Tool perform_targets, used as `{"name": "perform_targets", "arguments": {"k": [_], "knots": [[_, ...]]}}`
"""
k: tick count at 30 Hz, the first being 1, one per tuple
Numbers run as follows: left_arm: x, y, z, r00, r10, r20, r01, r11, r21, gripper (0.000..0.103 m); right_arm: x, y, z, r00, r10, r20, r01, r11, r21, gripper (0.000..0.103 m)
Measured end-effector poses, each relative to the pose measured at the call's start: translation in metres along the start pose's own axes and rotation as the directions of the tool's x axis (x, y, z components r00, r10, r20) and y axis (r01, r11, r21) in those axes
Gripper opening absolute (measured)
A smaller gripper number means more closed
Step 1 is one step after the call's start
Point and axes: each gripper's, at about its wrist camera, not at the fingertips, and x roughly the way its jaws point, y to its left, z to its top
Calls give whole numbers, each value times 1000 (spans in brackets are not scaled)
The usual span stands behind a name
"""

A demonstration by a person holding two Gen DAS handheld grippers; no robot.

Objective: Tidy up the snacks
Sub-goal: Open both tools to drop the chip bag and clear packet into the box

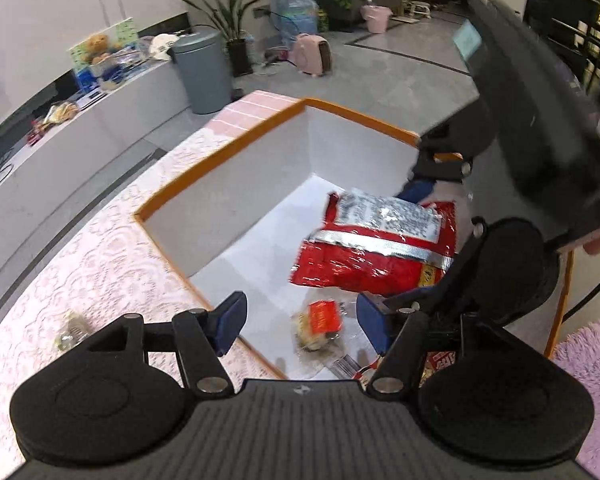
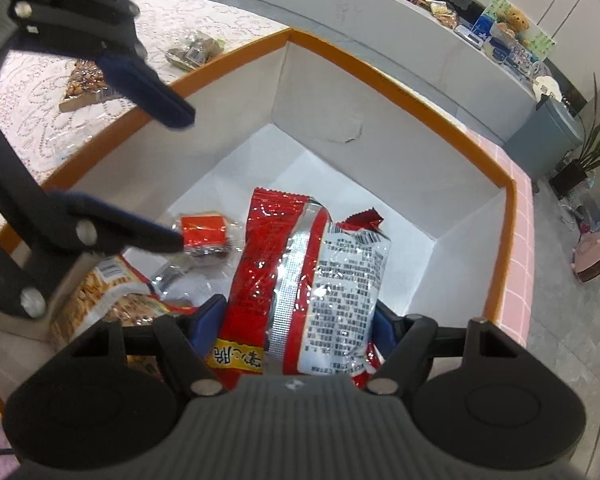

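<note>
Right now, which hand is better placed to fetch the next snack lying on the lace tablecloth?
Left. The left tool is open and empty by the box's rim, near the snack packet on the tablecloth. The right tool grips the red bag inside the box.

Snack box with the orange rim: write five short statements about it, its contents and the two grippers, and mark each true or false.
1. The big red and silver snack bag sits between the right gripper's blue pads. True.
2. The left gripper is clamped on a packet. False: its jaws stand open with nothing between them.
3. A small clear packet with a red label lies on the floor of the box. True.
4. All snacks are already inside the box. False: a nut bar and a small wrapped snack lie on the lace tablecloth outside it.
5. The box is lined in black. False: its walls and floor are white.
</note>
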Motion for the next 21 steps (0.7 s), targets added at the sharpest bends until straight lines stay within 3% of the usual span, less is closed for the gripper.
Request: {"name": "perform_targets", "arguments": {"k": [7,21], "knots": [[-15,1,1,1000,14,24,-13,999,-43,74,7,3,0,997,-16,-73,17,1000,15,74],[-37,-2,-12,999,50,21,-49,998,-45,74,-26,16,4,995,-79,-66,78,997,-6,81]]}}
